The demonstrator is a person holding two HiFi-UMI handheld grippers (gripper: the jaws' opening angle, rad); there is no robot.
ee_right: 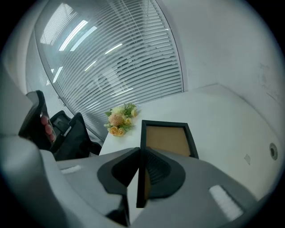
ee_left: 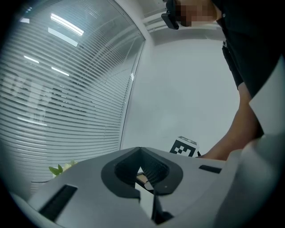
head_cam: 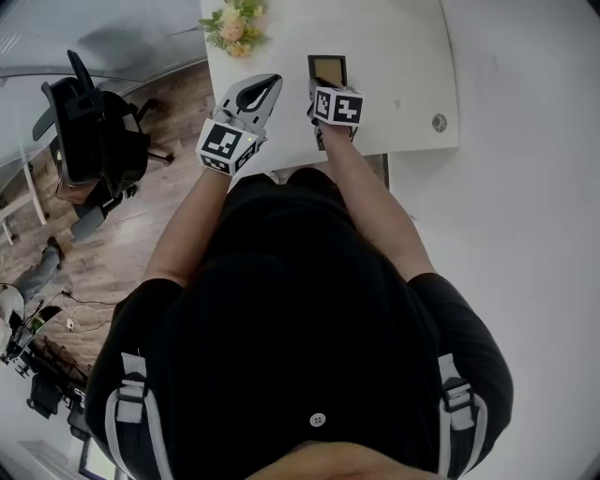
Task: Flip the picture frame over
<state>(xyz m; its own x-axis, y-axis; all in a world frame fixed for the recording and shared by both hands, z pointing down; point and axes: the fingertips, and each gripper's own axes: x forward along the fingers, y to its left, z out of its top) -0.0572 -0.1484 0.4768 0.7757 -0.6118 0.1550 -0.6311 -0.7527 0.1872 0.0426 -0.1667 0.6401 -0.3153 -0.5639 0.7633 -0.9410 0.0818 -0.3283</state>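
Observation:
The picture frame (head_cam: pixel 328 68) is black with a brown board face showing, and lies on the white table (head_cam: pixel 403 56) near its front edge. My right gripper (head_cam: pixel 322 91) is shut on the frame's near left edge. In the right gripper view the black rim of the frame (ee_right: pixel 165 139) runs straight out from between the jaws of that gripper (ee_right: pixel 140 156). My left gripper (head_cam: pixel 270 84) hovers just left of the frame, shut with nothing in it. In the left gripper view its tips (ee_left: pixel 140 151) meet, and a sliver of the frame shows behind them.
A bunch of yellow and peach flowers (head_cam: pixel 234 23) (ee_right: pixel 119 118) lies at the table's far left corner. A cable grommet (head_cam: pixel 439 122) sits in the table at the right. A black office chair (head_cam: pixel 94 131) stands on the wooden floor to the left. Window blinds lie beyond.

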